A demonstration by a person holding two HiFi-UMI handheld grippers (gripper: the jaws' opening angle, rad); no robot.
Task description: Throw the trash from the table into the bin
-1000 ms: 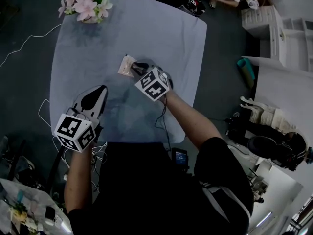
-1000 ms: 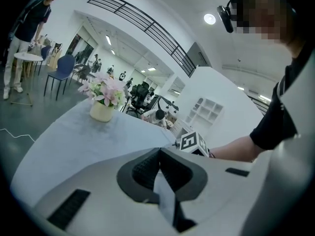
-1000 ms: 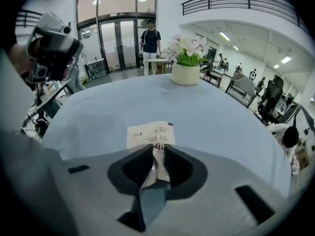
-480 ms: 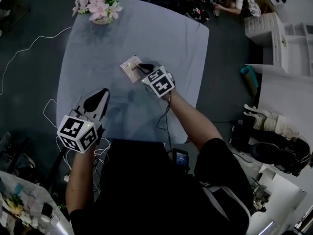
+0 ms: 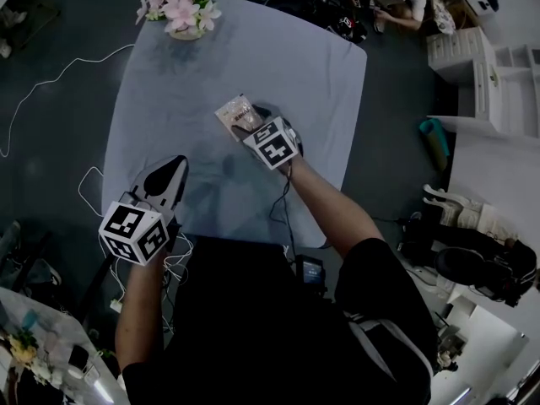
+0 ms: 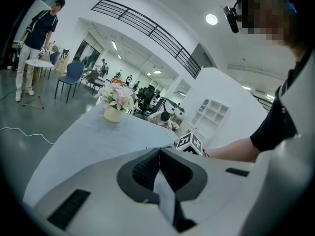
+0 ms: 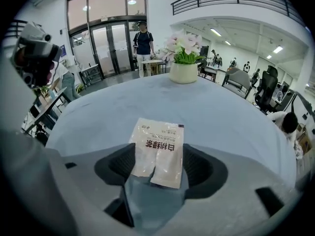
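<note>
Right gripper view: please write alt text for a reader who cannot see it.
The right gripper, whose jaws have just been opening, is open around a pale flat packet lying between them on the blue-grey tablecloth. A pot of pink flowers stands at the table's far edge.

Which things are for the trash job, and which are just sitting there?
For the job:
packet, lying on the table
right hand-held gripper, whose jaws have just been opening and now stand apart round the packet without pinching it

Just sitting there:
flower pot
white shelves
left hand-held gripper, shut and empty
</note>
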